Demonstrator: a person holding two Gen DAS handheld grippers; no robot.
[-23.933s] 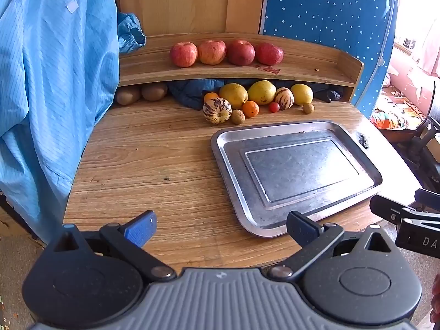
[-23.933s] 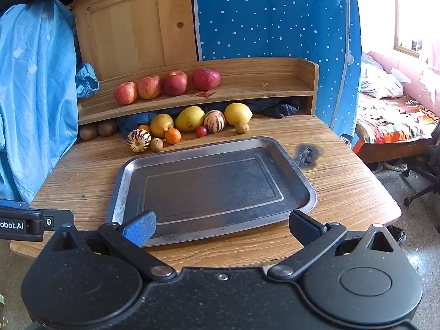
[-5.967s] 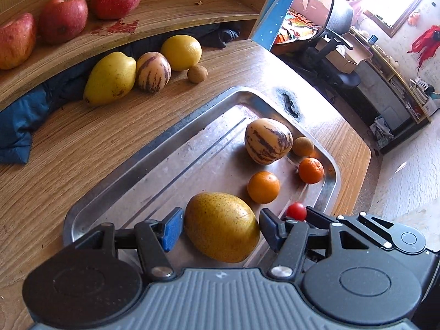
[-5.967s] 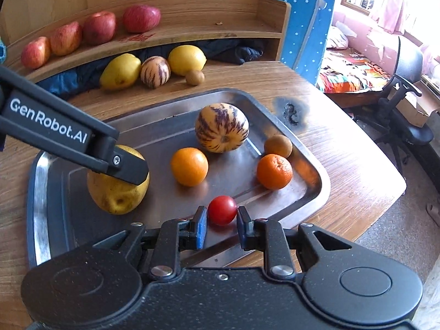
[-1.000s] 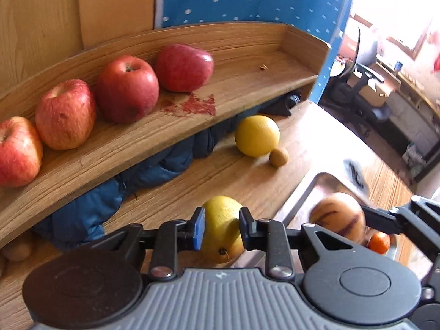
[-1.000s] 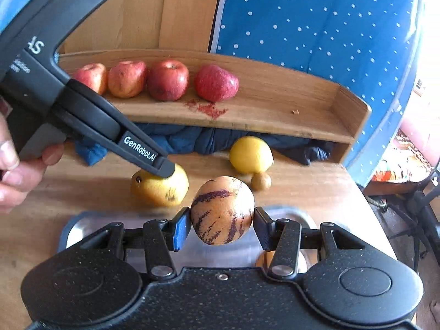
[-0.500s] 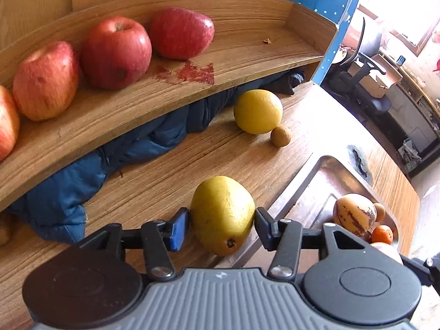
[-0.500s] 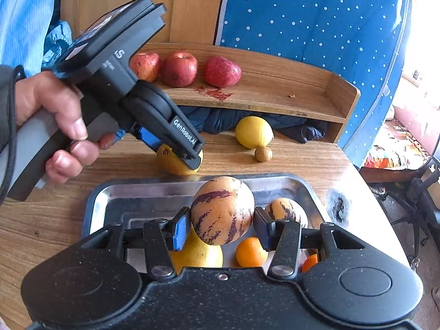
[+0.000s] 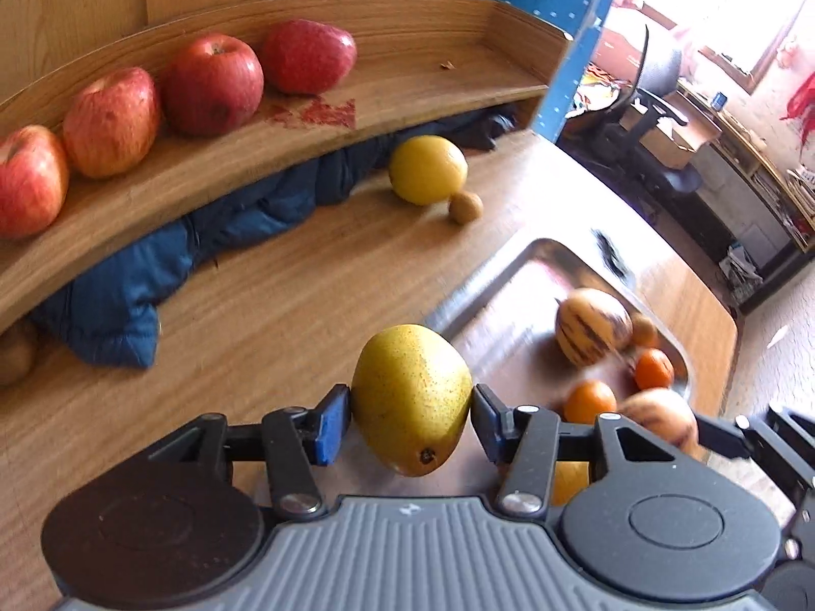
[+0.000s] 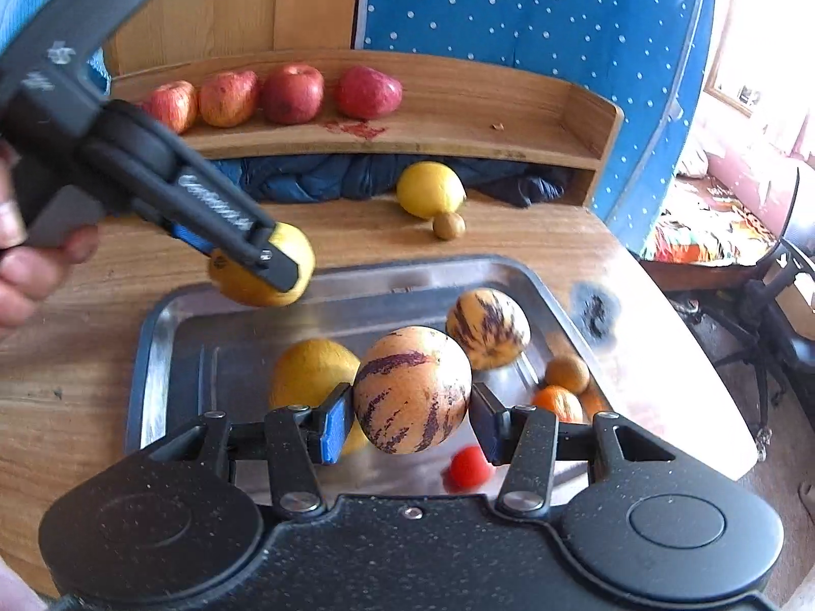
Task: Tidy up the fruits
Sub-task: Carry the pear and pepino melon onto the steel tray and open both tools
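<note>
A tray (image 10: 153, 336) is set on the counter (image 10: 66, 356), near its front edge. Four apples (image 10: 293, 91) are lined up on the shelf (image 10: 458, 117) along the counter's back edge, with a jacket (image 10: 326, 175) tucked beneath it. A lemon (image 10: 429, 189) is placed in front of the shelf, a small round fruit (image 10: 448, 225) touching it. A pear (image 9: 411, 397) is held over the tray's back left corner; a striped melon (image 10: 411, 389) is held above the tray's middle.
</note>
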